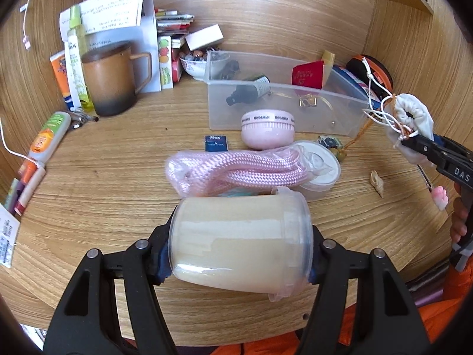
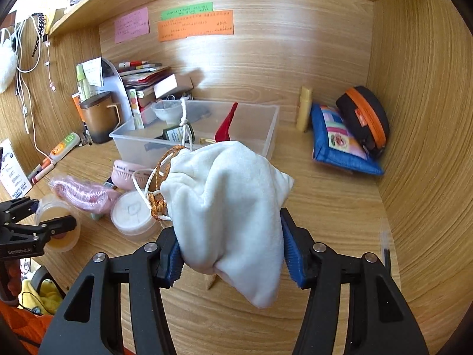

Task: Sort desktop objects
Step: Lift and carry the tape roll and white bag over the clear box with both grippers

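My left gripper (image 1: 238, 261) is shut on a clear plastic jar (image 1: 241, 244) of cream-coloured stuff, held sideways just above the desk; the jar (image 2: 57, 222) also shows in the right wrist view, clamped by that gripper (image 2: 54, 226). My right gripper (image 2: 232, 256) is shut on a white drawstring pouch (image 2: 227, 207) with white and orange cords, lifted above the desk. The pouch (image 1: 409, 118) hangs at the right in the left wrist view, near the clear storage box (image 1: 340, 112). The box (image 2: 266, 139) holds a dark bottle (image 1: 248, 90) and a red item (image 2: 226, 125).
On the desk lie a pink rope bundle (image 1: 233, 168), a pink round case (image 1: 267, 128), a white lidded tub (image 1: 320, 167), a small blue pack (image 1: 216, 143) and a shell (image 1: 377, 182). A brown mug (image 1: 111, 78) and tubes stand left. A blue pouch (image 2: 340, 139) and black case (image 2: 365, 118) sit right.
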Motion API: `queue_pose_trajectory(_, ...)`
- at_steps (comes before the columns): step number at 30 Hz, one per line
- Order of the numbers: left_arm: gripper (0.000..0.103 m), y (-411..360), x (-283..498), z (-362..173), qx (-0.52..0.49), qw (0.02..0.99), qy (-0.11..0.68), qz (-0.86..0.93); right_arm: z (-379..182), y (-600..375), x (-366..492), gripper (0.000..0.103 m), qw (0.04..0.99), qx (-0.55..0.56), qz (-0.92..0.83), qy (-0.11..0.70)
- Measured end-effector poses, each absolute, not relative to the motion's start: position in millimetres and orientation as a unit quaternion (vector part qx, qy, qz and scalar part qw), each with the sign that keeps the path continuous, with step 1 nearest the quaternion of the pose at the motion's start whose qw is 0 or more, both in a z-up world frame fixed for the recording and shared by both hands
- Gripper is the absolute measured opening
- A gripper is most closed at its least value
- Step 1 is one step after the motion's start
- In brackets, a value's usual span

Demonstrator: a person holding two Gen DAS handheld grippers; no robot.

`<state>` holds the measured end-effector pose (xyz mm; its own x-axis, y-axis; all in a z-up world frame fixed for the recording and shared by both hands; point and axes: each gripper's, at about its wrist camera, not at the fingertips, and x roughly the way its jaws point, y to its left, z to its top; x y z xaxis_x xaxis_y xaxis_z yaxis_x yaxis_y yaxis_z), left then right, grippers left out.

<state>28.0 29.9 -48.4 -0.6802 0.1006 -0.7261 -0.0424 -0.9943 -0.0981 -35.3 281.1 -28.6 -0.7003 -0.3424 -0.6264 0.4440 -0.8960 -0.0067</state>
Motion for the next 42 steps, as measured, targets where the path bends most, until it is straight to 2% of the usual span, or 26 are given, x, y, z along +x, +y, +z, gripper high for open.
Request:
queue_pose_trajectory(8,0.065,11,36,-37,-0.394,0.034,-0.048,0.917,-23,280,-46,0.052,0.236,0.321,-0.915,0.061)
queue_pose_trajectory(21,0.065,-10,40,-8,-0.368,0.017,-0.050,0.928,-8,266,-63,0.052,0.253,0.301,-0.916,0.079)
queue_pose_trajectory(42,0.065,10,-63,28,-0.343,0.072,-0.043,0.936,-4,233,-107,0.052,0.267,0.287,-0.903,0.174)
